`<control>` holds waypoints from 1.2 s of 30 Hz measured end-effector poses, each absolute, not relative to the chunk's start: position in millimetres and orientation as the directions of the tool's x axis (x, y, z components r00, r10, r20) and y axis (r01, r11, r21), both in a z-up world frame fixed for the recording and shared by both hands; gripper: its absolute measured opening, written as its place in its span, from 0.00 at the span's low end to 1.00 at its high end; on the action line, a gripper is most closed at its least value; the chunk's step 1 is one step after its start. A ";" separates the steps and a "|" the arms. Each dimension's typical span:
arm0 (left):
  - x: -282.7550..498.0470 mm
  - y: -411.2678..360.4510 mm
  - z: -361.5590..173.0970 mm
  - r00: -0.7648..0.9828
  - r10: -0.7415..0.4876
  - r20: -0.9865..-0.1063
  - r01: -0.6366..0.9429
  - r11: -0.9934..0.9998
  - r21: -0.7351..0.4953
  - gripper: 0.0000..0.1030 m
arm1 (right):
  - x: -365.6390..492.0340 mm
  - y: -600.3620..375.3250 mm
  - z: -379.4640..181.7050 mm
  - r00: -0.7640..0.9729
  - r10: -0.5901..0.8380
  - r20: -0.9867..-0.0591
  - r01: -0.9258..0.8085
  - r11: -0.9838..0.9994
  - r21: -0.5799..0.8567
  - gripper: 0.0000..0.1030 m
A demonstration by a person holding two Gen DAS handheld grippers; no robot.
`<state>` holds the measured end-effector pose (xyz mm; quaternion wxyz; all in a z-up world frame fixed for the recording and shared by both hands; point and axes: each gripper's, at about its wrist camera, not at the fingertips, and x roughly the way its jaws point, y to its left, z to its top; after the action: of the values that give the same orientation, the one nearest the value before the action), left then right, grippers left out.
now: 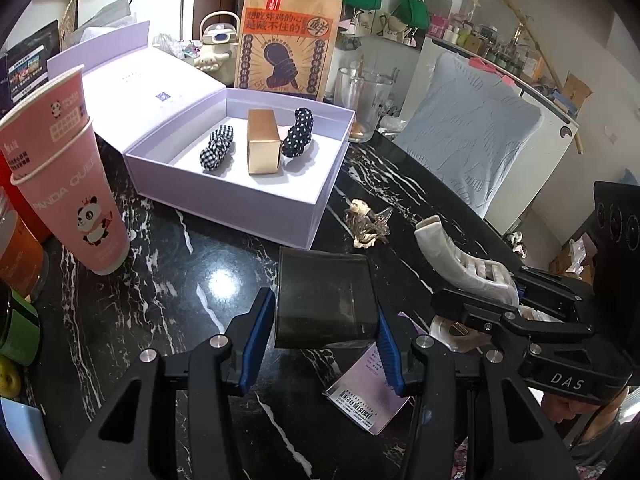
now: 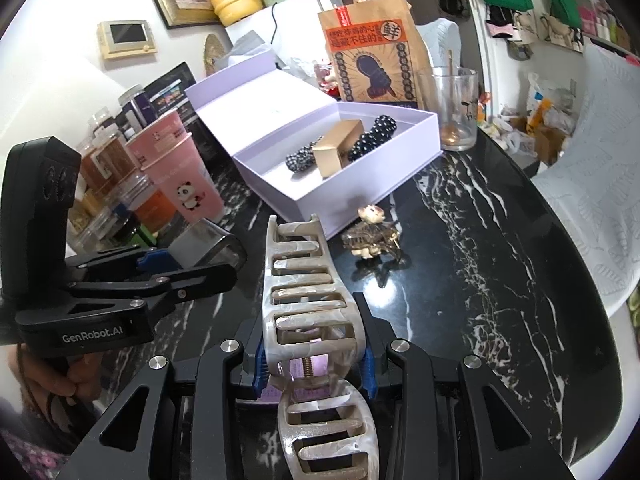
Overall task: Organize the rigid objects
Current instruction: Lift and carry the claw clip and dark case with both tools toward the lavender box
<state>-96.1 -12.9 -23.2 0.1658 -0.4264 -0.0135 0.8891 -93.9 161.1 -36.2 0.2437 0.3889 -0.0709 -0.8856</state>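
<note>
Carrying both items to the lavender gift box [image 1: 224, 216] goes best if each comes down into bare floor. The left gripper [image 1: 320, 344] clamps a smoky translucent block [image 1: 324, 300] at lower centre of its view; the right gripper [image 2: 314, 364] is closed on a marbled cream claw clip [image 2: 304, 280] at its hinge. Inside the box lie a gingham clip [image 1: 216, 148], a gold carton [image 1: 262, 146] and a polka-dot clip [image 1: 298, 132]; the near right corner looks free. A small brown clip [image 1: 366, 224] waits on the worktop [image 1: 180, 280].
</note>
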 end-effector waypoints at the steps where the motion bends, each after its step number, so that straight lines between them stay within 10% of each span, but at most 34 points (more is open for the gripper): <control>1: -96.1 -12.9 -22.2 -0.583 0.308 -0.752 -0.285 -0.944 -0.166 0.47 | -93.8 160.9 -34.6 -0.580 -0.489 -0.651 0.378 -0.870 0.317 0.33; 36: -162.7 -6.6 34.4 -0.665 0.330 -0.670 -0.328 -0.935 -0.134 0.47 | -156.1 159.8 18.1 -0.615 -0.536 -0.578 0.458 -0.840 0.292 0.33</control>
<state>-162.7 -6.6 34.4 0.1801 -0.3673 -0.0012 0.9125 -156.1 159.8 18.1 0.2771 0.3405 -0.0579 -0.8966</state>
